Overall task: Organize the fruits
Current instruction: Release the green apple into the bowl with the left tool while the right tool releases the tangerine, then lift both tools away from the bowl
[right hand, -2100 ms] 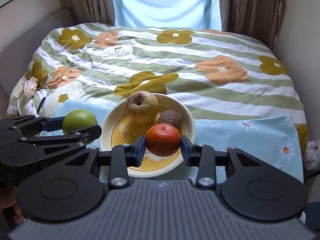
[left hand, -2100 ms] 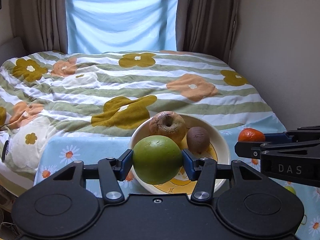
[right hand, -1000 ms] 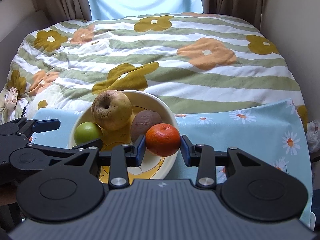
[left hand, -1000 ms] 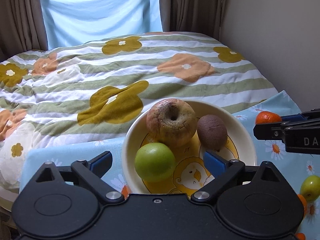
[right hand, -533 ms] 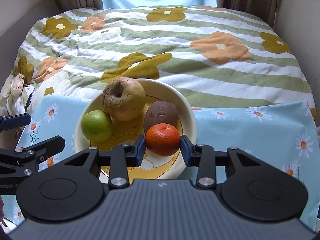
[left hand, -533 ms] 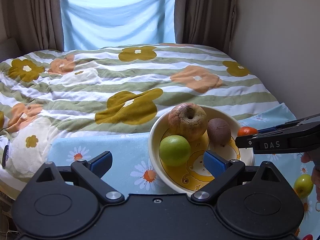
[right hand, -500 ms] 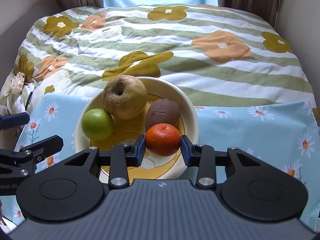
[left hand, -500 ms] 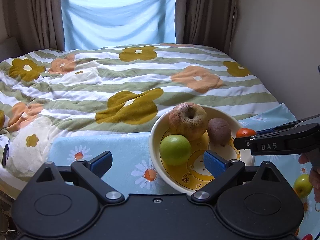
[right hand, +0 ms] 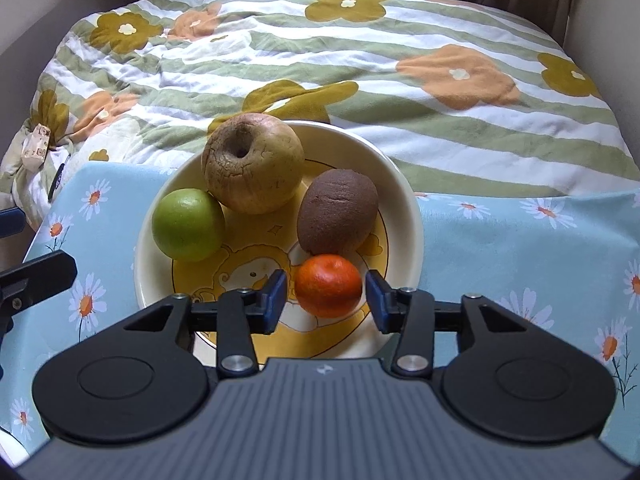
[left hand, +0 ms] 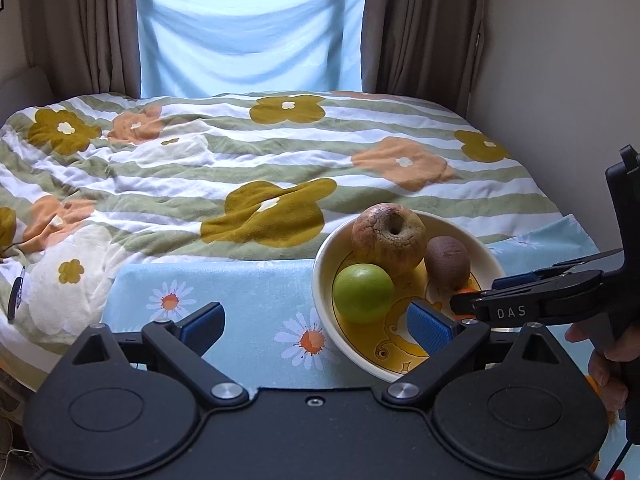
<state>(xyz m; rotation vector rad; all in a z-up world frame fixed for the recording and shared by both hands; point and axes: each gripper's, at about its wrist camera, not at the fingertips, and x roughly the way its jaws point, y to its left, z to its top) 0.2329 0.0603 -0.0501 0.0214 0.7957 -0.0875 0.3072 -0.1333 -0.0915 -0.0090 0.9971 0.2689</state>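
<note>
A cream bowl (right hand: 404, 208) with a yellow cartoon bottom sits on a daisy-print blue cloth. It holds a wrinkled brown apple (right hand: 252, 162), a green apple (right hand: 187, 224), a brown kiwi (right hand: 338, 210) and an orange tangerine (right hand: 329, 285). My right gripper (right hand: 326, 296) is open, its blue pads on either side of the tangerine with small gaps; the tangerine rests in the bowl. My left gripper (left hand: 316, 322) is open and empty, in front of the bowl (left hand: 324, 276) and to its left. In the left wrist view the green apple (left hand: 363, 293) lies in the bowl.
The blue daisy cloth (left hand: 240, 296) covers a small table at the foot of a bed with a striped floral quilt (left hand: 240, 168). A wall stands to the right. More orange fruit shows at the right edge (left hand: 592, 386).
My left gripper let go of the green apple in the bowl and drew back to the left. My right gripper lowered the tangerine into the bowl and opened.
</note>
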